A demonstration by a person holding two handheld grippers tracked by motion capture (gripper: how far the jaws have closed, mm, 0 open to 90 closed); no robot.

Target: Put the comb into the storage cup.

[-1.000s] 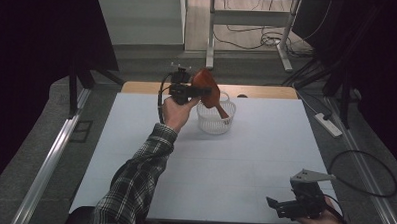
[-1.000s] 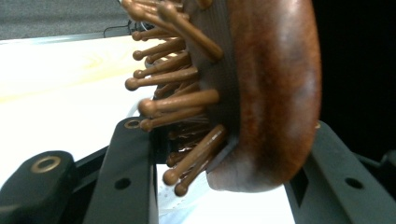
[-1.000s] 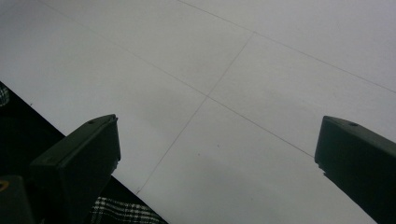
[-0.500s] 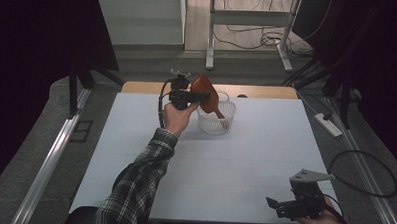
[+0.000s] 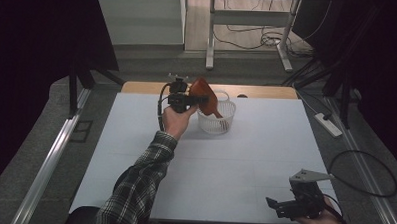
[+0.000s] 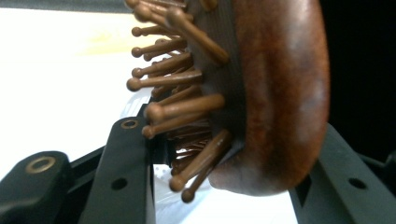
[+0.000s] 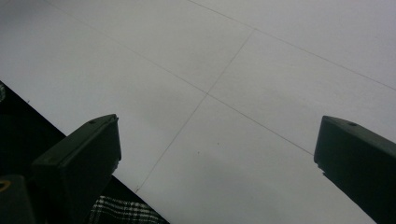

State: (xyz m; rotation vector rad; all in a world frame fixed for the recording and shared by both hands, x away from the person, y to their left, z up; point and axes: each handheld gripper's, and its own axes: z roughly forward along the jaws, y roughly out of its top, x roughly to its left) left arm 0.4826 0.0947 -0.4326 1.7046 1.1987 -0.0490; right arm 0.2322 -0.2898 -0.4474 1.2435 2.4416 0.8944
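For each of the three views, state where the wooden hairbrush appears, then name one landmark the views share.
High view: the wooden hairbrush sits upper centre, clamped in the left tool over the rim of the white basket.
Left gripper view: it fills the centre and right, bristles pointing left, between the two black jaws.
Right gripper view: nothing but open jaws over bare surface; no brush there.
Shared landmark: the white table.

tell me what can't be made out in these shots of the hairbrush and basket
- Hairbrush handle: cut off by the top edge in the left gripper view; too small to trace in the high view.
- Inside of the white basket: the brush head and left gripper cover part of it in the high view, so any contents stay unknown.
- Whether the brush touches the basket: too small in the high view.
- Right gripper: its hand is cut off by the bottom edge.
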